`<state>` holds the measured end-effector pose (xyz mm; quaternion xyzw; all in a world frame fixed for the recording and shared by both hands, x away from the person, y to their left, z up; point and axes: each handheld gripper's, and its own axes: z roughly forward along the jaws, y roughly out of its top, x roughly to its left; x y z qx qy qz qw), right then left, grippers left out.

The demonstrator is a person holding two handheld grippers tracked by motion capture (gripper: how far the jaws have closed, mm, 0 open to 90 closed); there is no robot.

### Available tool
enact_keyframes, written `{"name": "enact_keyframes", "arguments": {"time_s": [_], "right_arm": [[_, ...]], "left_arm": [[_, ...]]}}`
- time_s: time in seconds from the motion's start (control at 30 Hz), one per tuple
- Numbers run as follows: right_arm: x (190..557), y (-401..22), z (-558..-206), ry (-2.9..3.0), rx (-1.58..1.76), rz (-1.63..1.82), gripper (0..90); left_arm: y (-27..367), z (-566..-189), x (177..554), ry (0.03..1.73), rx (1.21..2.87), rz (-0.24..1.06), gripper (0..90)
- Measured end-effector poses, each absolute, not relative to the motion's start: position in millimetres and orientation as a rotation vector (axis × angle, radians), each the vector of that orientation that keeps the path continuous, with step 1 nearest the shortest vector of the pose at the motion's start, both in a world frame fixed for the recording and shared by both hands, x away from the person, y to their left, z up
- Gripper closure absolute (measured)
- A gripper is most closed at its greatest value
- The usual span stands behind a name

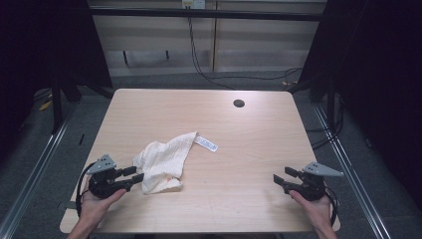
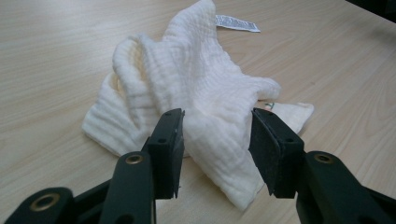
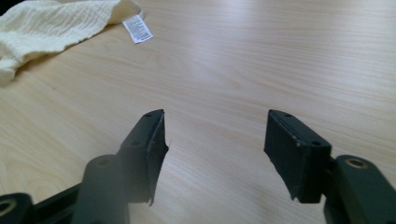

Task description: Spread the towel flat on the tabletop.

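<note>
A crumpled white cloth [image 1: 164, 162] with a printed label [image 1: 206, 144] lies on the wooden table [image 1: 249, 134], left of centre. My left gripper [image 1: 138, 174] is open at the cloth's near-left edge, held in a hand. In the left gripper view its jaws [image 2: 217, 123] stand apart, with a fold of the cloth [image 2: 201, 88] just ahead of them and no pad pressing on it. My right gripper [image 1: 281, 174] is open over bare wood at the near right. In the right gripper view nothing is between its jaws [image 3: 215, 116]. The cloth [image 3: 51, 23] and its label [image 3: 138, 28] lie far off at the upper left.
A round cable hole [image 1: 239, 103] sits near the table's far edge. Black cables [image 1: 239, 77] run over the floor behind the table. Metal rails flank the table on both sides. Bare wood stretches between the cloth and the right gripper.
</note>
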<state>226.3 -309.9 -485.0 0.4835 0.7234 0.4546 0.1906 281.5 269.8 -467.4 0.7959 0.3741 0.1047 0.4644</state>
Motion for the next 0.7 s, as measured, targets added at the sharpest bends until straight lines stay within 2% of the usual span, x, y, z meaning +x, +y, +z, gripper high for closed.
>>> {"name": "enact_keyframes", "arguments": {"time_s": [0.07, 0.2, 0.3, 0.53, 0.7], "right_arm": [[226, -308, -485, 2.044, 1.345, 1.282, 42.6], [225, -306, -484, 2.036, 1.328, 1.293, 43.4], [226, -304, -484, 2.051, 1.314, 1.281, 42.3], [224, -299, -483, 2.099, 1.276, 1.289, 40.8], [222, -297, -482, 2.129, 1.276, 1.305, 39.1]], "left_arm": [[269, -468, 282, 0.934, 1.955, 0.256, 49.7], [270, -467, 285, 0.97, 1.941, 0.257, 48.3], [268, -468, 287, 0.962, 1.972, 0.253, 40.4], [259, -460, 286, 0.913, 1.984, 0.208, 39.4], [255, -455, 292, 0.962, 1.969, 0.156, 38.6]]}}
